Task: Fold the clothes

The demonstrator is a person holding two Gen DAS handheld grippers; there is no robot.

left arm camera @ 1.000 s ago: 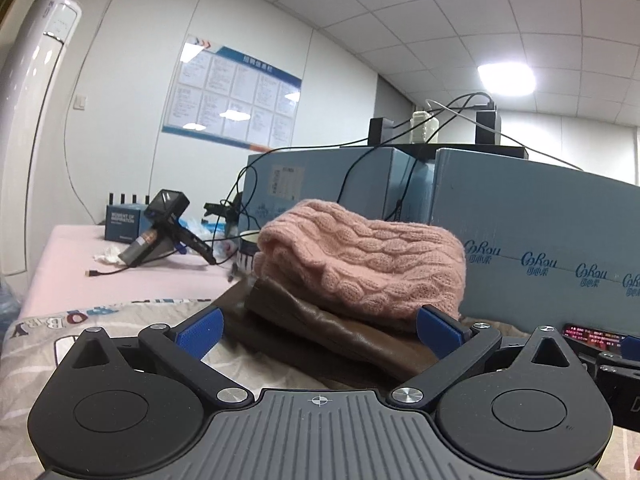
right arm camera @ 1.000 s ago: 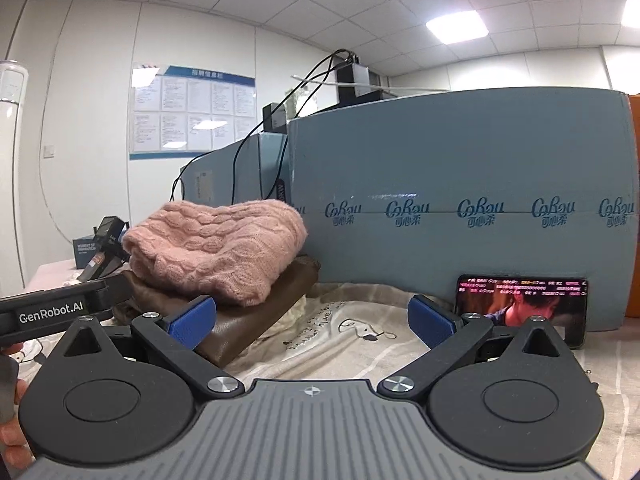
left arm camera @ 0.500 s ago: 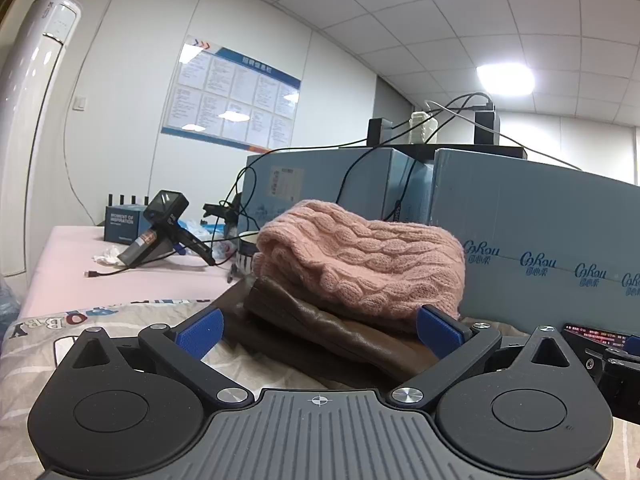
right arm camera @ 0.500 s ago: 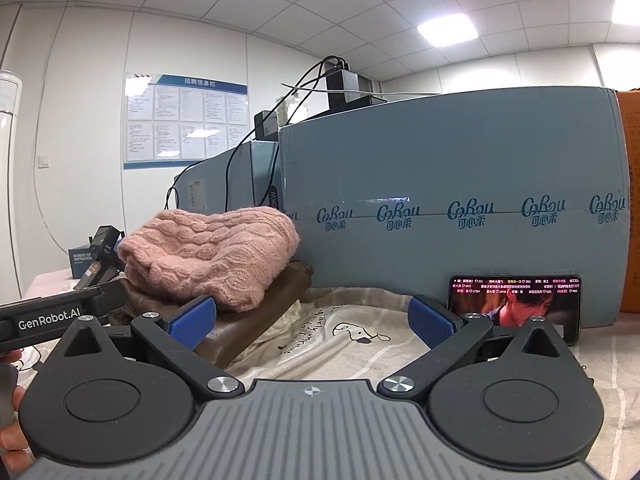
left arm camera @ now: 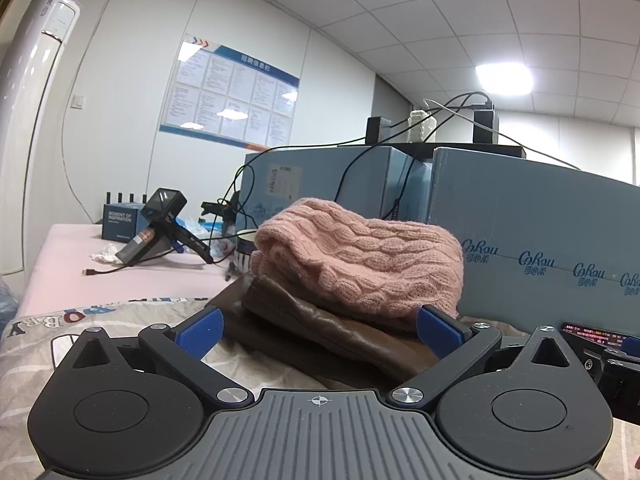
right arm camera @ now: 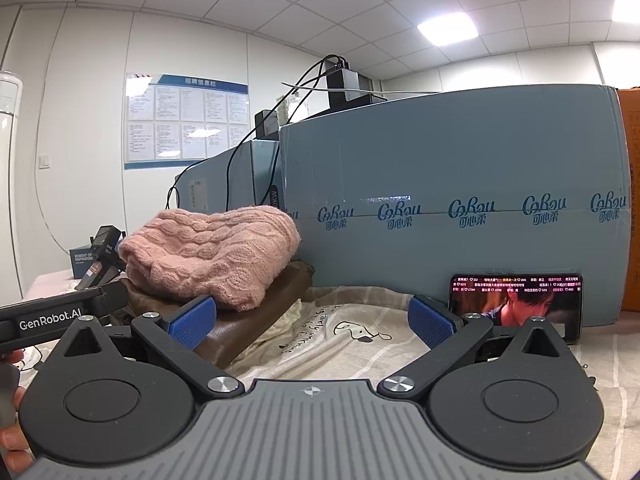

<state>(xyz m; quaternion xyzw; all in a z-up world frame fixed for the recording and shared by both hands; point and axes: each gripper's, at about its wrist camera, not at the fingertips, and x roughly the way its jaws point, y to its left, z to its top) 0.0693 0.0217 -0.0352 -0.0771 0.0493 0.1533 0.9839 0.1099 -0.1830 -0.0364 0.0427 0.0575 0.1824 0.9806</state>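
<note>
- Fingers of the left gripper [left arm camera: 318,332] stand wide apart with nothing between them, low over the printed sheet [left arm camera: 100,320].
- Just ahead of its blue pads lies the folded brown garment [left arm camera: 320,324], its near edge falling between the two fingers.
- On top sits the folded pink knit sweater [left arm camera: 360,256], its right side close to the blue cartons [left arm camera: 540,232].
- Right gripper [right arm camera: 312,320] is likewise spread and empty, with bare sheet [right arm camera: 344,344] between its fingers.
- To its left the stack's corner [right arm camera: 248,320] reaches the left pad.
- To its right a phone [right arm camera: 516,300] leans against the carton wall [right arm camera: 440,184], closing the far side.
- At the left edge of the right view the other tool's bar [right arm camera: 52,312] crosses.
</note>
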